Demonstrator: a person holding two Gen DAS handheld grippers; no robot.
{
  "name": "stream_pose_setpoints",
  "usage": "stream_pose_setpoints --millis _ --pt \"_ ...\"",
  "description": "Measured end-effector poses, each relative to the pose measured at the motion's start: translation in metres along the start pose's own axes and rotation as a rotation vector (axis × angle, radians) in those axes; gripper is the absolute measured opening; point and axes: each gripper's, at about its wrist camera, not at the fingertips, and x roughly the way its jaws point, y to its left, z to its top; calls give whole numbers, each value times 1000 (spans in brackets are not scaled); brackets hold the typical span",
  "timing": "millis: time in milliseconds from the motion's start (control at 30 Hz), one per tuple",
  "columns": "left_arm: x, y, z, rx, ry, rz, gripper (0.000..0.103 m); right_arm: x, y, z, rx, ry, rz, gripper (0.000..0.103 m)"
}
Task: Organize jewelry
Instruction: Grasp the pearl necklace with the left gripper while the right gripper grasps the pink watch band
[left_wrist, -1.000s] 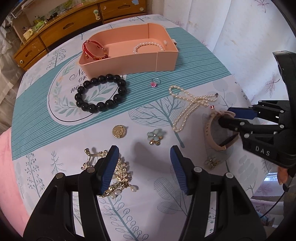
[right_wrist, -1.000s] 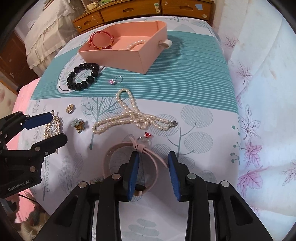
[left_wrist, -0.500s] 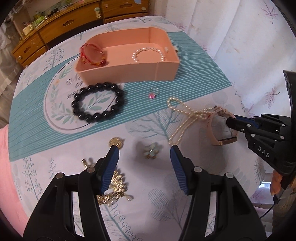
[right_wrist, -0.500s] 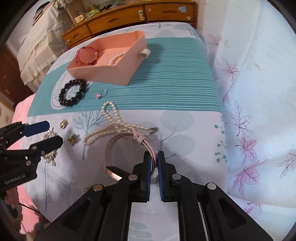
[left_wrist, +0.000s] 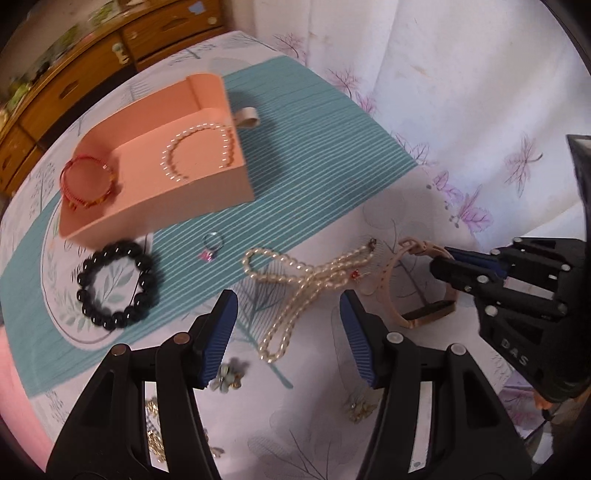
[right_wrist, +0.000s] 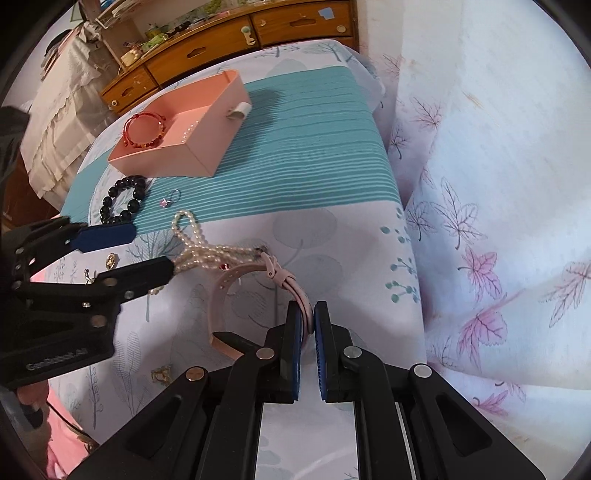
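Right gripper (right_wrist: 307, 321) clamped on the pink watch (right_wrist: 258, 291) strap, watch just beside the pearl necklace (left_wrist: 295, 280). Left gripper (left_wrist: 288, 332) half-open, empty, over the necklace. Best to lift the watch straight up, clear of the pearls, then carry to the pink tray (right_wrist: 207, 155).

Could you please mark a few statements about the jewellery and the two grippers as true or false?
1. The right gripper is shut on the pink watch. True.
2. The black bead bracelet lies inside the pink box. False: it lies on the cloth beside the box.
3. A red bracelet and a small pearl bracelet are in the box. True.
4. The left gripper holds the pearl necklace. False: its jaws are open above it, holding nothing.
5. The ring sits in the box. False: it is on the cloth.
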Motion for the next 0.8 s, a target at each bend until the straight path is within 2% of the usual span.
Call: stream_pose_setpoints --millis 100,167,300,467,800 --pt "1 -10 8 62 -12 16 55 0 -6 -4 12 8 11 7" --pt "1 -18 14 149 -19 8 55 1 -10 -6 25 18 24 7" --pt "5 -26 19 299 -2 -60 55 0 -14 -11 34 27 35 7" --pt "12 -34 19 452 10 -86 55 -6 -18 -14 36 26 40 7" --pt "33 -35 15 606 63 -97 53 -5 -25 -13 59 41 50 7"
